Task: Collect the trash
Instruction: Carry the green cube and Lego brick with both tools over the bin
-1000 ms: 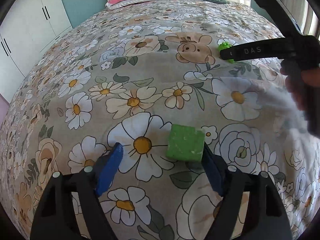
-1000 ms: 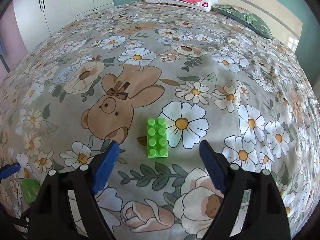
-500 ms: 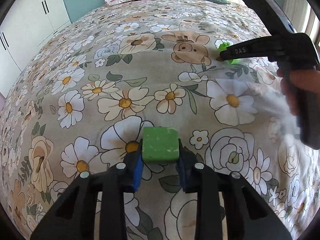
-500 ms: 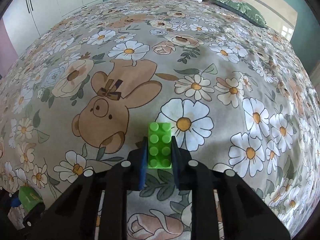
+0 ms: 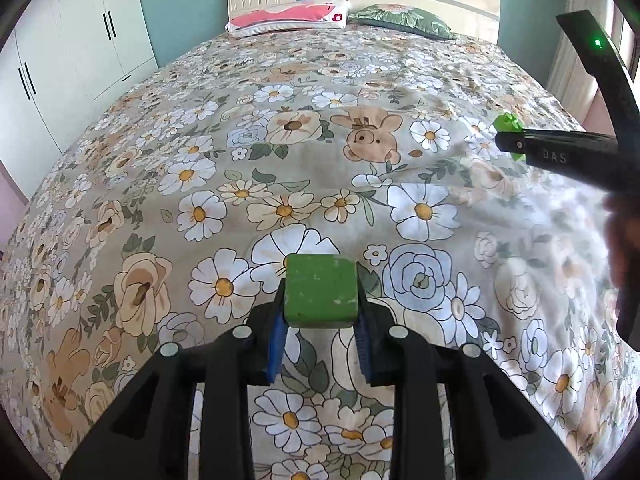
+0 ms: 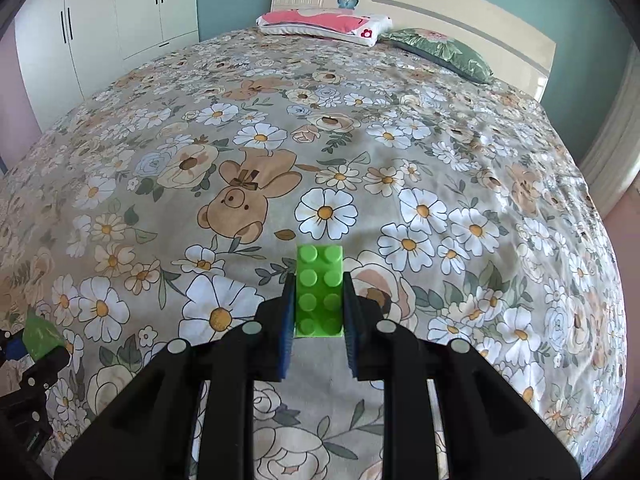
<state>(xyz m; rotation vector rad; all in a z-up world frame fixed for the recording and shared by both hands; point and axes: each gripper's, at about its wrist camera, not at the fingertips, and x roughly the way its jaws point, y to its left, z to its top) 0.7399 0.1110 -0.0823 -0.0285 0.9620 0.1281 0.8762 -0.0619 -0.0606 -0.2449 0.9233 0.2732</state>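
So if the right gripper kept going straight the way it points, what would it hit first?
Probably the bedspread, past the brick it holds. No loose object shows in that line; the pillows lie far beyond. Depth is unclear.

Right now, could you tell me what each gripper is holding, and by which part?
Left gripper: green cube, clamped by its side faces. Right gripper: studded green brick, by its long sides.

A flowered bedspread [image 6: 440, 152] covers the bed, with a pink pillow [image 6: 324, 24] and a green pillow [image 6: 440, 50] at its head edge, white wardrobes [image 6: 112, 20] beside.
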